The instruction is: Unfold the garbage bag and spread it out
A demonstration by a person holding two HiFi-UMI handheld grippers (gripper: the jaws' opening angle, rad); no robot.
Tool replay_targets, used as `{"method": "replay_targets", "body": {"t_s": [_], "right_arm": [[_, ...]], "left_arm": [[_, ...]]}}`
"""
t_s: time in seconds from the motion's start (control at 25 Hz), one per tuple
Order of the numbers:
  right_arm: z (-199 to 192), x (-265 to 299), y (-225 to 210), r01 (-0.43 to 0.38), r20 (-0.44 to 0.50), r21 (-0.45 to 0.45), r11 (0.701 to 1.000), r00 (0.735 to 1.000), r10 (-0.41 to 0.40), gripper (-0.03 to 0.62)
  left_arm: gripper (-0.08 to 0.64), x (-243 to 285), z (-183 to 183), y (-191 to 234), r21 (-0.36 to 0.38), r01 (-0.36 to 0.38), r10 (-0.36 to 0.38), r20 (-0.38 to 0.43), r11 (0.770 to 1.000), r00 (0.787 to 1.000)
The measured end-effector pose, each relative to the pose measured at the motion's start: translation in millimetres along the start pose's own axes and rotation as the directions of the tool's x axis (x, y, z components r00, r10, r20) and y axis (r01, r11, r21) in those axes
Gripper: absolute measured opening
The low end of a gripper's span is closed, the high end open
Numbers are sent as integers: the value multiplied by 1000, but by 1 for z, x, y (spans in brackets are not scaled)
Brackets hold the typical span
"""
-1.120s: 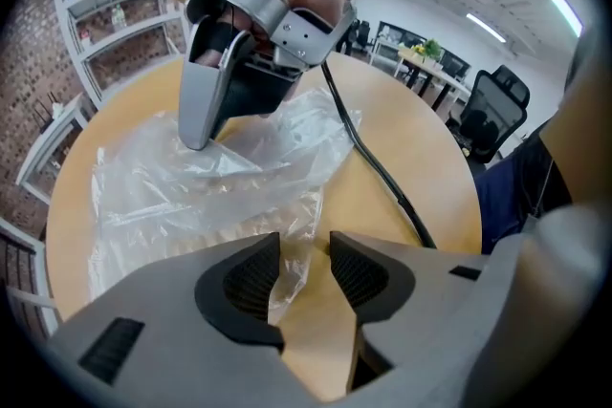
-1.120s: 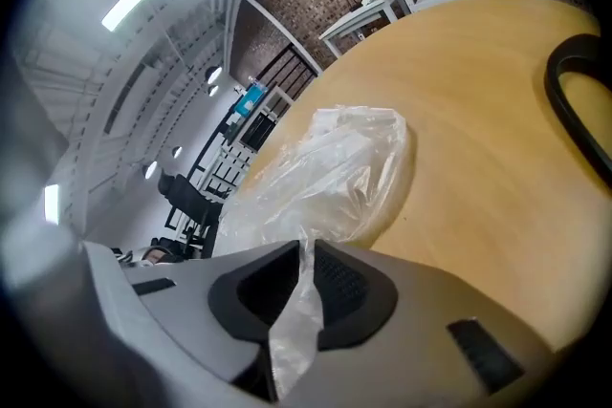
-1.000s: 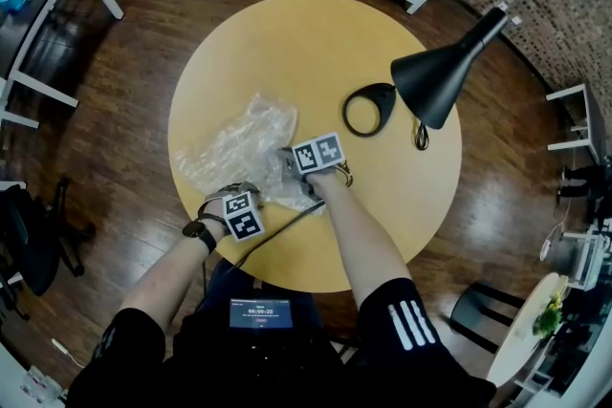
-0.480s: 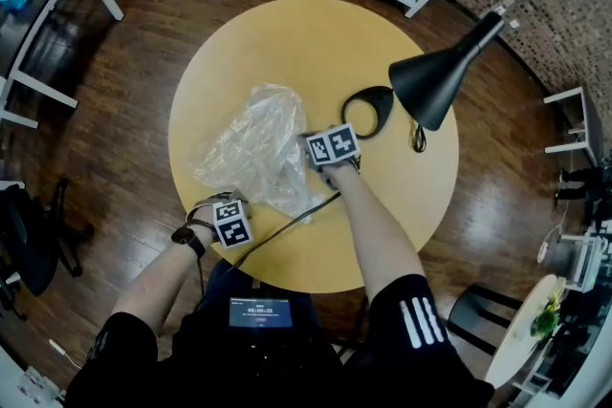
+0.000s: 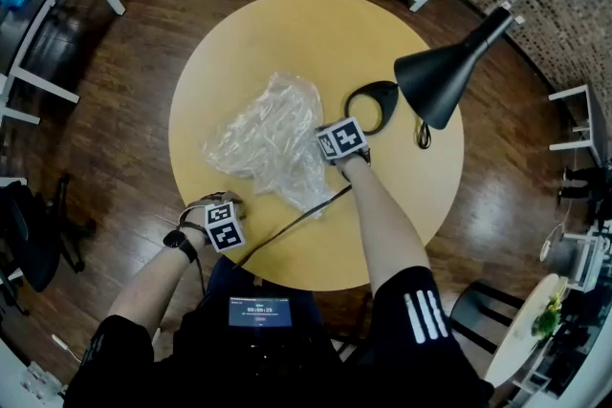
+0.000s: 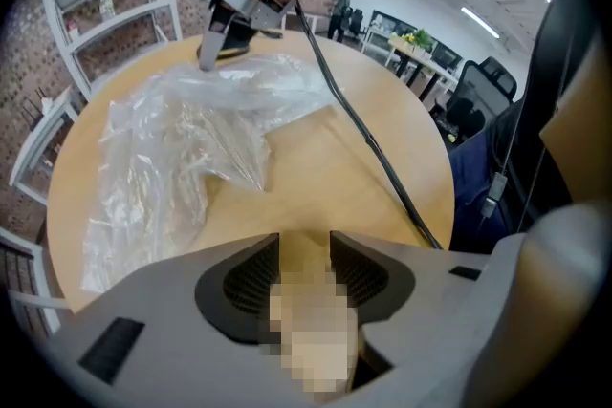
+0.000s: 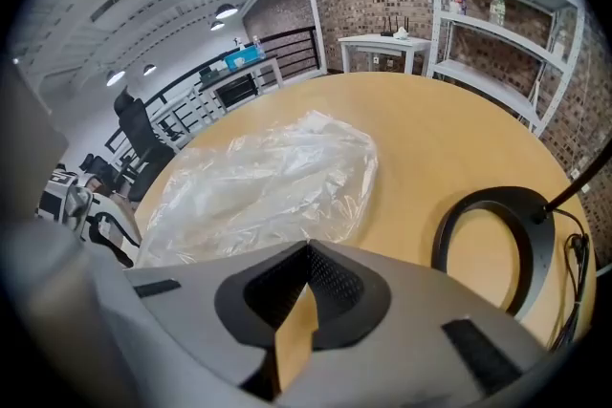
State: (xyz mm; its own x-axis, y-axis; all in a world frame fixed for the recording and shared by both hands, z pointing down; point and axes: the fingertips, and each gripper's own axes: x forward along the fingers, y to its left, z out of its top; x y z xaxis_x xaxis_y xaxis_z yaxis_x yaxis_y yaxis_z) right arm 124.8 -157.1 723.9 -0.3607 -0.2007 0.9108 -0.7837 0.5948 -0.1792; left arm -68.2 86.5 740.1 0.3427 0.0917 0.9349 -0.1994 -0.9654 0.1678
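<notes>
Pinching the right edge of the garbage bag, the right hand-held gripper is keeping its jaws pressed together, apparently on the thin film, near the middle of the desk. The left hand-held gripper is hovering at the lower left desk edge, jaws apart on nothing, clear of the bag. With one edge anchored, the crumpled bag is likely sliding as a lump rather than opening. The slick film risks slipping free or catching the lamp base just to its right.
</notes>
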Motion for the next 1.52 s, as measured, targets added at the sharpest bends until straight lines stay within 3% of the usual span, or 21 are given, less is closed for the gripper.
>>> {"method": "replay_targets", "body": {"t_s": [0.16,0.24,0.32,0.4,0.48,0.56,0.68,1.04,1.28,1.52], "right_arm": [[-1,3,6,-15,10,4,1000,1000,15,8],[0,2,10,-23,12,3,1000,1000,23,8],[2,1,14,-34,14,3,999,999,34,8],[4,1,18,-43,18,3,999,999,43,8],[6,1,20,-47,25,3,999,999,47,8],[8,2,23,-49,32,5,999,998,49,8],[6,3,23,-53,36,11,999,998,53,8],[-1,-1,12,-10,19,-36,999,1000,11,8],[-11,-9,-24,70,9,17,997,998,-70,8],[-34,-4,-42,133,-46,11,991,990,-132,8]], "left_arm": [[170,-29,52,17,48,-123,113,176,991,978],[177,-35,78,24,88,-166,144,217,982,966],[222,-23,82,33,143,-194,171,160,970,972],[253,-1,73,43,196,-200,193,52,960,980],[248,13,66,46,203,-178,183,-3,963,983],[179,19,64,45,180,-157,161,-6,971,987],[8,22,62,43,172,-151,153,-4,974,988],[4,4,38,37,256,-217,226,-6,942,974],[3,1,-10,27,238,-217,234,-46,947,971],[2,-6,-30,26,206,-247,259,-36,947,965]]}}
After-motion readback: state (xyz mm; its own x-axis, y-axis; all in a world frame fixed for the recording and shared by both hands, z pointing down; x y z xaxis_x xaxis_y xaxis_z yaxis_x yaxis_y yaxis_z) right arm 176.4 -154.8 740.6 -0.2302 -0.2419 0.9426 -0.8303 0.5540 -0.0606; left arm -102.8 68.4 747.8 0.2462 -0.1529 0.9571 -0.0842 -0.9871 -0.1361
